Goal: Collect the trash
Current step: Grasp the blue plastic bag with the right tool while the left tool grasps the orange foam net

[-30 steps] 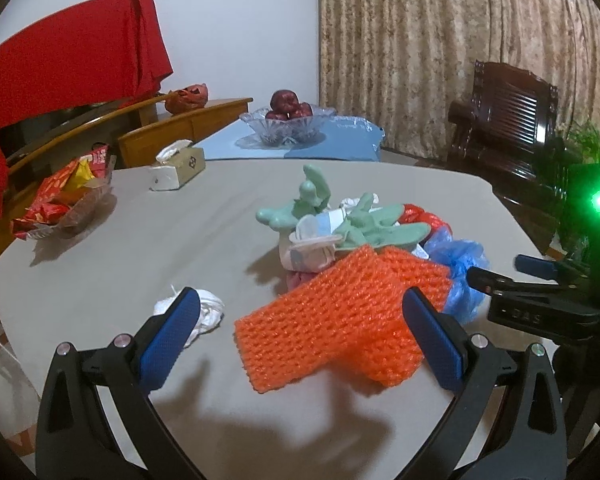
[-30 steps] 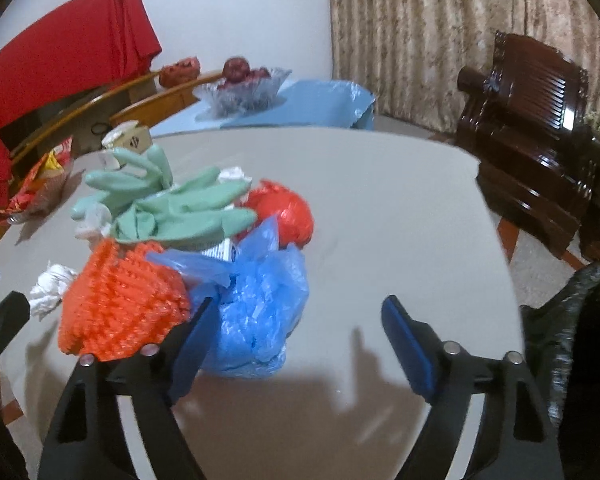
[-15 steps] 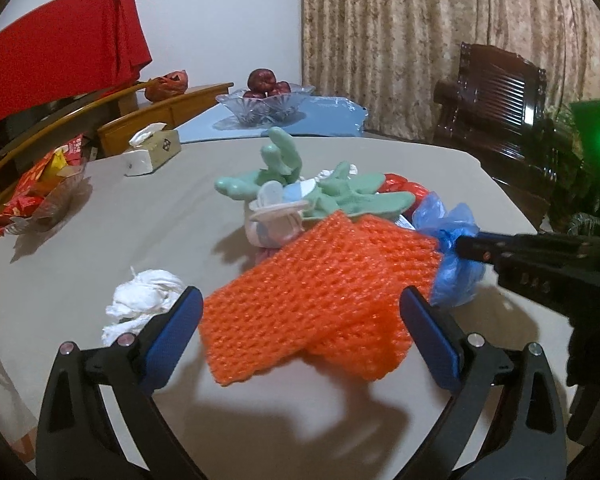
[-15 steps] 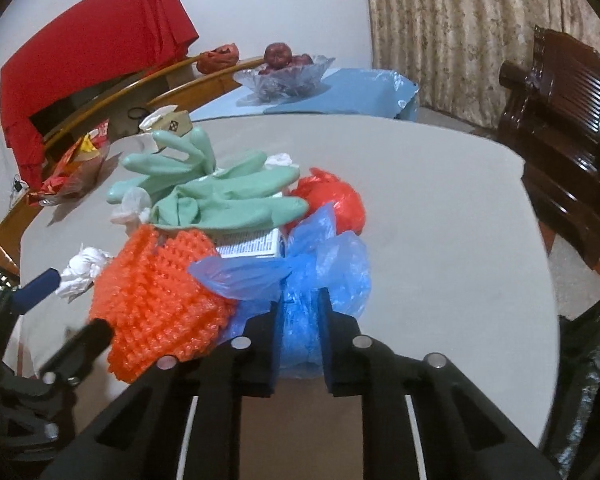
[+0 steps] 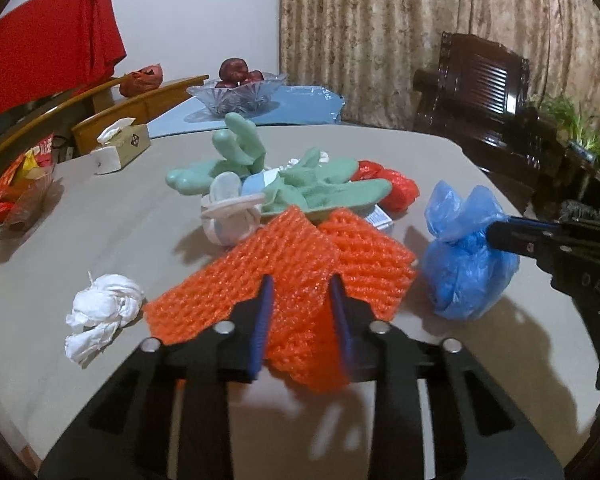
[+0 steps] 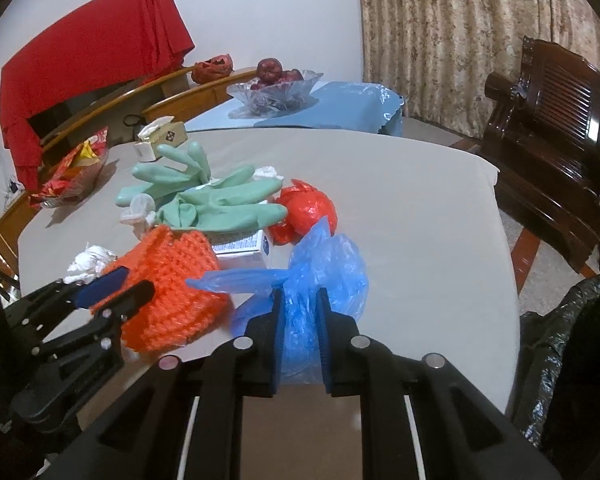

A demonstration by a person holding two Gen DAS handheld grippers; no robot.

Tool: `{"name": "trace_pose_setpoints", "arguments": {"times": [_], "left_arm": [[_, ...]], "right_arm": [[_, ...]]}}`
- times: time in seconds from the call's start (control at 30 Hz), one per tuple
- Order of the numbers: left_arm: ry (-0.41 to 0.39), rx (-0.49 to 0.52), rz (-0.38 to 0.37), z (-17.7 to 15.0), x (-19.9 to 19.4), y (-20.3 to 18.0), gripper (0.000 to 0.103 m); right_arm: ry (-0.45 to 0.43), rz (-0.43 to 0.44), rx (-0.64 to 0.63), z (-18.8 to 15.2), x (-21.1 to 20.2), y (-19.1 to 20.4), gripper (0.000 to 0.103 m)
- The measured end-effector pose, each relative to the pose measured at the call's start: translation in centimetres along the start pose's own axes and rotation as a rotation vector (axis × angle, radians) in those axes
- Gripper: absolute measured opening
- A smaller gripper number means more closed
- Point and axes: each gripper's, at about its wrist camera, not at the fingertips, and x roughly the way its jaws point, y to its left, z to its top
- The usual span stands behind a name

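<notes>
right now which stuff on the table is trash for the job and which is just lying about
For the job:
- orange foam net, left gripper closing on it
- blue plastic bag, in right gripper
- green gloves
- red bag
- white tissue wad
- black bin bag

Lying about:
- tissue box
- fruit bowl
- snack basket

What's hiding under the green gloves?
Under the green gloves peeks a small white printed box, beside the orange foam net. Whatever else lies beneath stays covered.
</notes>
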Motion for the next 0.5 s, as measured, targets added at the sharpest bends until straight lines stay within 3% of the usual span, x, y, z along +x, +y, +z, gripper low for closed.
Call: {"name": "trace_pose_setpoints", "arguments": {"times": [0.03,0.17,0.5], "left_arm": [[-0.004,-0.005,-0.005,0.1,-0.1,0.1,0.017],[-0.018,-0.024,-0.011,0.8,-0.8,0.5,0.01],[-0.074,-0.059,-0.044,2.3,-4.1,0.5,0.009]], "right_arm": [[-0.004,0.002,-0.001,0.0,-0.2,0.0,0.015],[-0.023,0.005,-0.007,0.1,-1.2,0.0,0.015],[-0.073,0.012,0.004,0.5,-4.4,-0.5,0.015]]}}
